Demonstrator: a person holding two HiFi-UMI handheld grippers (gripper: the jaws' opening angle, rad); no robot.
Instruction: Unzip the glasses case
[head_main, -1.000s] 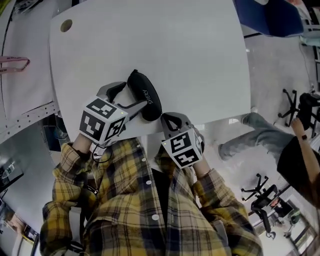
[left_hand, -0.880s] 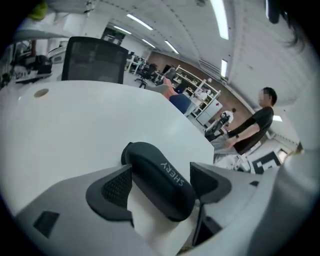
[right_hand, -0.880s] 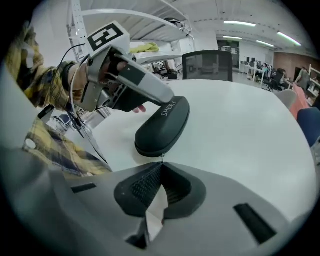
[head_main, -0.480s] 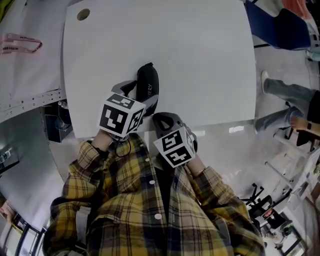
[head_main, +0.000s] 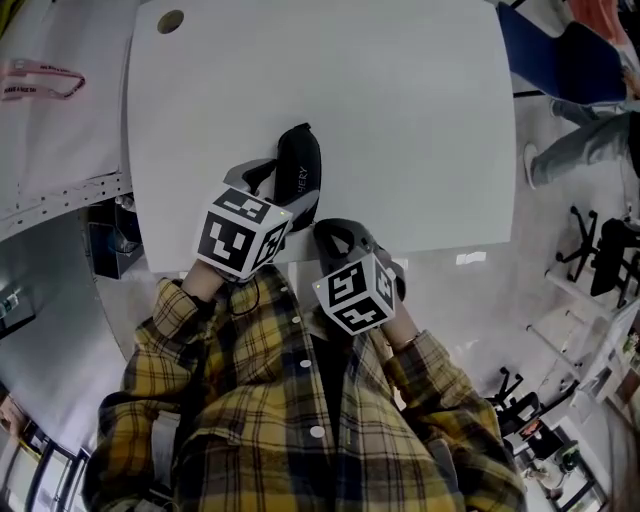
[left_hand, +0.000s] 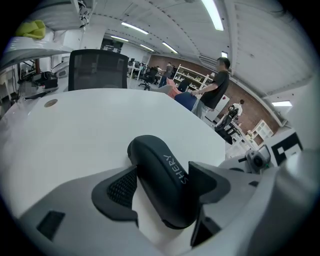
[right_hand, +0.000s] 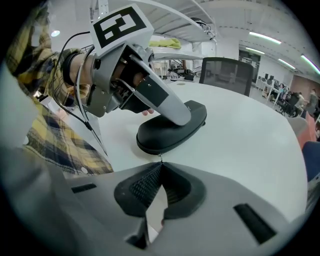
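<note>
1. My left gripper (left_hand: 162, 192) clamps the glasses case (head_main: 298, 170) across its body, low on the tabletop (head_main: 380, 120) near its front edge.
2. My right gripper (right_hand: 160, 167) sits at the case's near end, jaws pinched on the thin zipper pull (right_hand: 160, 159).

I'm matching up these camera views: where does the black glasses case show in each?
Head view: black oblong glasses case at the white round table's near edge.
Left gripper view: lower centre, between the left tongs.
Right gripper view: centre, zip pull in the right tongs.
Shared landmark: that table.
</note>
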